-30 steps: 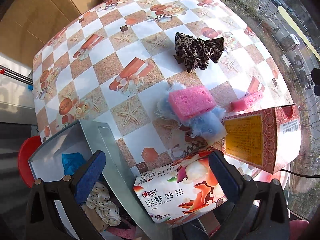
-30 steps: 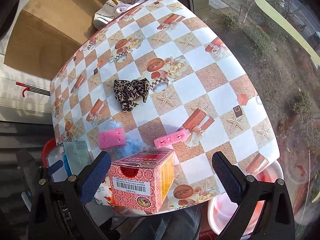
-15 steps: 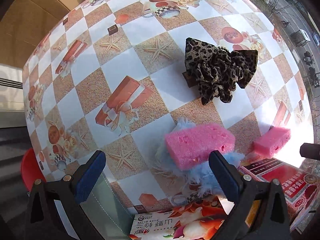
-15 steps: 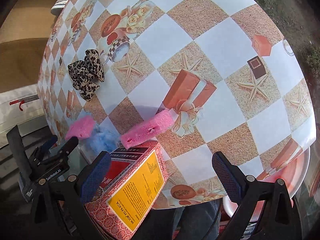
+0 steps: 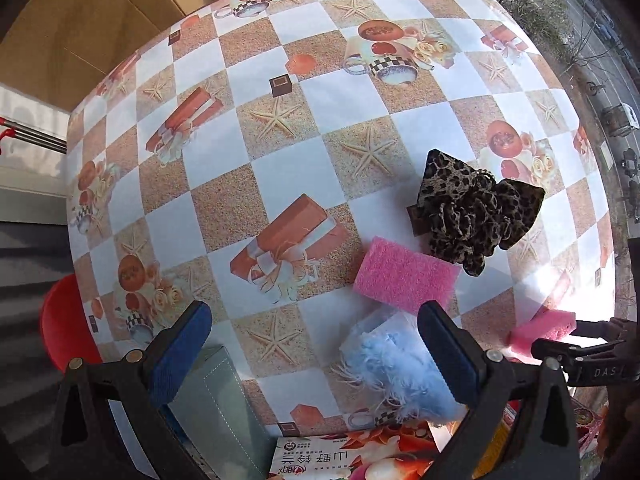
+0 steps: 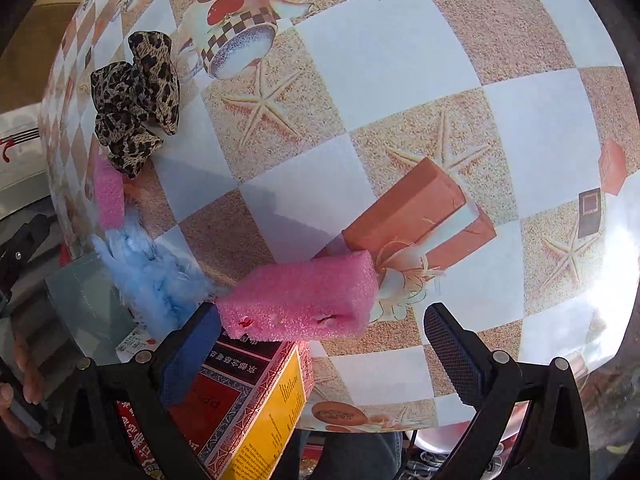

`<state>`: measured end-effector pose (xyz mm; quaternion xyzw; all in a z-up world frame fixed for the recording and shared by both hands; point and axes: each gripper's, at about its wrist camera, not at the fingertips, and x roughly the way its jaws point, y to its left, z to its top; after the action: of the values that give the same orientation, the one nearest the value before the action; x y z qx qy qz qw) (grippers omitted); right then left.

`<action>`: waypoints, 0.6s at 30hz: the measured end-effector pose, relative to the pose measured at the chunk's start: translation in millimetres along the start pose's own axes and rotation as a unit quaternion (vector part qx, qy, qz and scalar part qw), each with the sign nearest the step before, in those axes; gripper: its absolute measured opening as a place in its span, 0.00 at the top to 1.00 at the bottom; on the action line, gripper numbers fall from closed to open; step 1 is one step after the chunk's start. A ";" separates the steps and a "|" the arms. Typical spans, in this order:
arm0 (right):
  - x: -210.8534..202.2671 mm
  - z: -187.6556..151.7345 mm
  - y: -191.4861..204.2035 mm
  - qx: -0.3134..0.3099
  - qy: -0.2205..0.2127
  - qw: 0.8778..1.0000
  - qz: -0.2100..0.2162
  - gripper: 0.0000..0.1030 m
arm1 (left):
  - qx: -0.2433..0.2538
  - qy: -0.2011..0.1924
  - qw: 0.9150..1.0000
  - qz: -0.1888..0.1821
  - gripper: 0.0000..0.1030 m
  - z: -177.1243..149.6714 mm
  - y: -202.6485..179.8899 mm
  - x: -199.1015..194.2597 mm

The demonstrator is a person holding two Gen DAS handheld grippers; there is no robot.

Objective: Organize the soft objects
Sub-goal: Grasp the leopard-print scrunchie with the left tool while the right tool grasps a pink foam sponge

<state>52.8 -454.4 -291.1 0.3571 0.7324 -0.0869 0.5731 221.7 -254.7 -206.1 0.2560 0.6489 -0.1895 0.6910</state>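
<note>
A leopard-print scrunchie [image 5: 478,212] lies on the patterned table. A pink sponge [image 5: 404,276] rests just in front of it, partly on a fluffy blue piece [image 5: 396,368]. A second, long pink sponge [image 6: 300,300] lies to the right, by the red box. My left gripper [image 5: 316,356] is open, low over the table; its right finger is over the blue fluffy piece. My right gripper [image 6: 320,350] is open, its jaws wide on either side of the long pink sponge, close in front of it. The scrunchie [image 6: 136,100] and blue piece [image 6: 152,280] also show in the right wrist view.
A red and yellow carton [image 6: 248,412] stands at the table's front edge. A tissue pack [image 5: 360,460] lies beside it. A grey-green bin's rim [image 5: 216,408] sits below the left gripper. A cardboard box [image 5: 80,28] stands behind the table. A red stool [image 5: 64,324] is at left.
Both grippers have moved forward and down toward the table. The right one has closed in on the long pink sponge; the left one now sits over the blue fluffy piece.
</note>
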 end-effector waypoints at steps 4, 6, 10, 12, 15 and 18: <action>-28.2 6.0 -24.9 0.014 -0.058 0.995 -0.079 0.01 | 0.037 0.001 0.999 0.002 0.00 -3.1 -24.4 9.8; -35.4 4.1 -38.9 0.027 -0.061 0.996 -0.052 0.01 | 0.050 0.004 0.999 -0.003 0.00 -3.3 -35.6 13.8; -42.3 -8.5 -52.6 0.033 -0.077 0.996 -0.026 0.01 | 0.064 -0.002 0.998 -0.012 0.00 -0.8 -52.3 12.5; -43.9 -15.5 -52.5 0.028 -0.090 0.995 -0.026 0.01 | 0.073 -0.013 0.997 -0.015 0.00 4.3 -60.1 7.1; -42.3 -22.8 -42.8 0.014 -0.102 0.994 -0.034 0.01 | 0.083 -0.017 0.996 -0.012 0.00 18.1 -72.3 4.1; -34.5 -27.0 -24.3 0.000 -0.104 0.993 -0.049 0.01 | 0.081 -0.008 0.996 -0.020 0.00 33.9 -81.3 9.7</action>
<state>19.7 -472.3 -258.0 0.3100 0.6855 -0.1514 0.6412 201.4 -339.2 -223.6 0.2966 0.6308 -0.2570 0.6694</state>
